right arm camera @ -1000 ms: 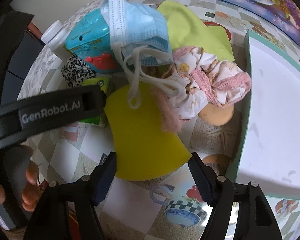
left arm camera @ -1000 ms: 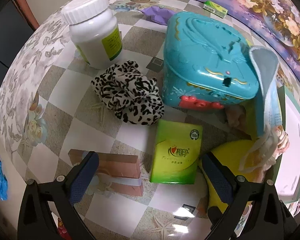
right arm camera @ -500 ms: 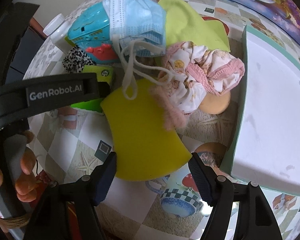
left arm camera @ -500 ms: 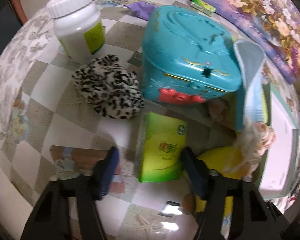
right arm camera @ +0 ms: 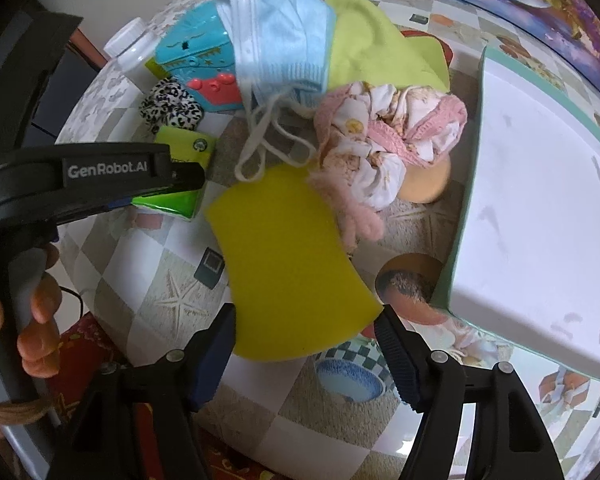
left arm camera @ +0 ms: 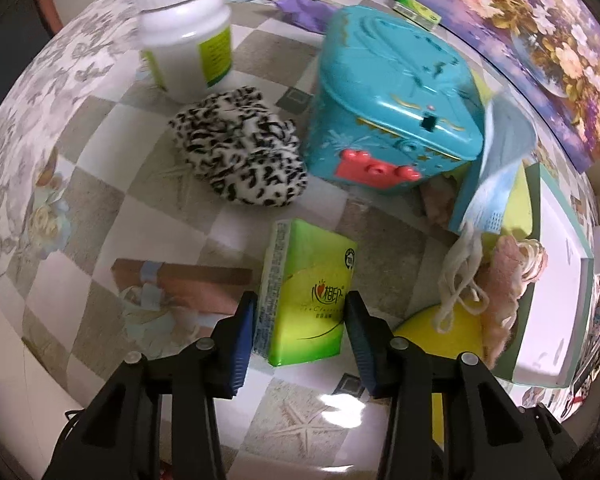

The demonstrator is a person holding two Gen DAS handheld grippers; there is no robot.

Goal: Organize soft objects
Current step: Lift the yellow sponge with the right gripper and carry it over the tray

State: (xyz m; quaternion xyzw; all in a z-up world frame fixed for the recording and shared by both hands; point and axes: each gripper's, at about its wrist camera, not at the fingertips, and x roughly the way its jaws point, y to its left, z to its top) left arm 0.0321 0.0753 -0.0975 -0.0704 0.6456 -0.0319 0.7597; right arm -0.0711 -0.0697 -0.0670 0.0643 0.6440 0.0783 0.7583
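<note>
Your left gripper (left arm camera: 300,322) has its jaws closed in around the near end of the green tissue pack (left arm camera: 306,292), one pad at each long side; whether they already press it or sit just shy of it you cannot tell from the left wrist view, so treat the grasp as unconfirmed. The pack lies flat on the checked tablecloth (left arm camera: 112,148), just in front of the teal toy chest (left arm camera: 392,100), which serves as your landmark here: the leopard-print scrunchie (left arm camera: 240,156) sits against the chest's left side, the white pill bottle (left arm camera: 186,28) behind and left of that, and the blue face mask (right arm camera: 278,46) is draped over the chest's right edge with its ear loops (right arm camera: 260,140) trailing down onto the yellow sponge (right arm camera: 288,260). Gripping the pack across its narrow width makes sense, since the soft wrap would likely buckle if taken lengthwise. Your right gripper (right arm camera: 306,344) is spread wide and holds nothing, its jaws flanking the near edge of the sponge, probably waiting its turn. Right of the chest, past the pink-and-white cloth bundle (right arm camera: 388,136), the white tray with a green rim (right arm camera: 532,220) looks like the likely place for the soft items.
</note>
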